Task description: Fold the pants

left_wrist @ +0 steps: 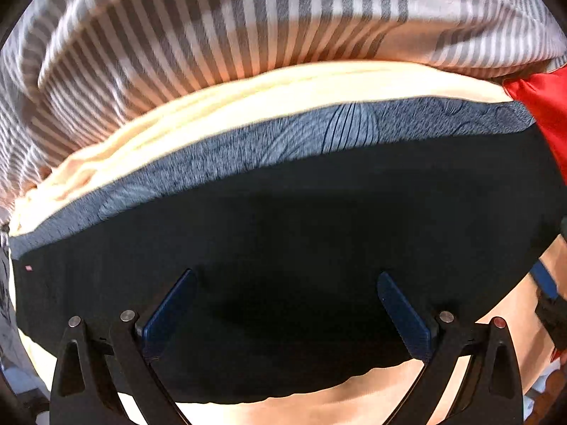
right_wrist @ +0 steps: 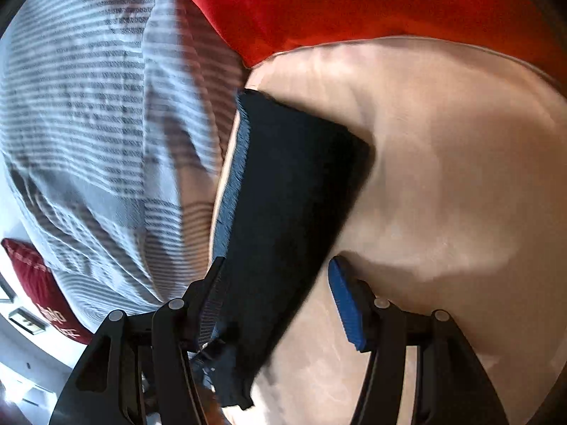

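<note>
One pair of dark pants [left_wrist: 283, 248], already doubled into a compact rectangle with a grey-blue patterned inner band showing along its far edge, is lying on the cream sheet [right_wrist: 443, 177] of a bed, just beside a grey-and-white striped duvet [left_wrist: 212, 35]. The left gripper [left_wrist: 283, 304] is hovering over the near half of the pants, jaws standing wide apart and clamping nothing. The right gripper [right_wrist: 276, 297] is straddling one narrow end of the pants, jaws likewise apart, cloth running between them ungripped. Judged step: late folding, between grasps. The next move is likely calling for both jaws closing on an edge and carrying it across. Count: one pants, two grippers, one duvet, one red satin cloth [right_wrist: 354, 3], one dark red cushion [right_wrist: 42, 287]
</note>
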A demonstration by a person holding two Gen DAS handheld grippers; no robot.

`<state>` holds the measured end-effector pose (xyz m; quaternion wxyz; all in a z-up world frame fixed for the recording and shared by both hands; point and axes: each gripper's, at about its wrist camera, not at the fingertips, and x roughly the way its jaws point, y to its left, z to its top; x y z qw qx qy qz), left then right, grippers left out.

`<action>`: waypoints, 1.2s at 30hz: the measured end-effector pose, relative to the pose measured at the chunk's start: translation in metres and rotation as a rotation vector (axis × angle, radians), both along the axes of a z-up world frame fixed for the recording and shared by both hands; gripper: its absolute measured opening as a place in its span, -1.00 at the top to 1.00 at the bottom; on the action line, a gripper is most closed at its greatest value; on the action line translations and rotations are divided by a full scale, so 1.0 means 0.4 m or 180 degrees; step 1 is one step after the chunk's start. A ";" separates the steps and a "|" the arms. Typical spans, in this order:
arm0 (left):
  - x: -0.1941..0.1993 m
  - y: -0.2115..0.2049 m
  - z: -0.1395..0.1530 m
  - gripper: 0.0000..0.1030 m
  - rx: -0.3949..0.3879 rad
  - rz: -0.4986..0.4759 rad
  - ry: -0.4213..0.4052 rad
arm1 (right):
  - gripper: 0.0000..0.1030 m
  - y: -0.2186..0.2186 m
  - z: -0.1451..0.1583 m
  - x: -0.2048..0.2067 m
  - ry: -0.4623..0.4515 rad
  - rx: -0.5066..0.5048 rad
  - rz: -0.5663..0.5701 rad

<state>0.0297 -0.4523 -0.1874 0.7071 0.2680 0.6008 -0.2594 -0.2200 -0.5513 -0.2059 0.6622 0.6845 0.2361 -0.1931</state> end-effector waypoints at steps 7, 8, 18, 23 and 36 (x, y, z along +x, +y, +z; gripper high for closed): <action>-0.007 0.012 -0.001 -1.00 -0.0055 -0.0003 0.0036 | -0.24 -0.017 0.005 0.045 -0.0213 -0.0103 0.0121; -0.008 0.008 -0.001 -1.00 -0.0050 -0.0012 0.0034 | -0.24 -0.017 0.007 0.047 -0.0228 -0.0110 0.0127; -0.002 0.025 -0.020 -1.00 -0.0094 0.0036 0.0155 | -0.24 -0.052 -0.019 0.142 -0.0272 -0.0050 0.0130; 0.020 -0.007 0.047 0.10 -0.0174 0.0139 0.0107 | 0.76 -0.062 -0.035 0.159 -0.0234 0.0228 0.0235; 0.059 -0.160 -0.006 0.17 -0.0146 0.0026 -0.0348 | 0.76 -0.040 0.056 0.198 -0.0382 -0.0083 0.0632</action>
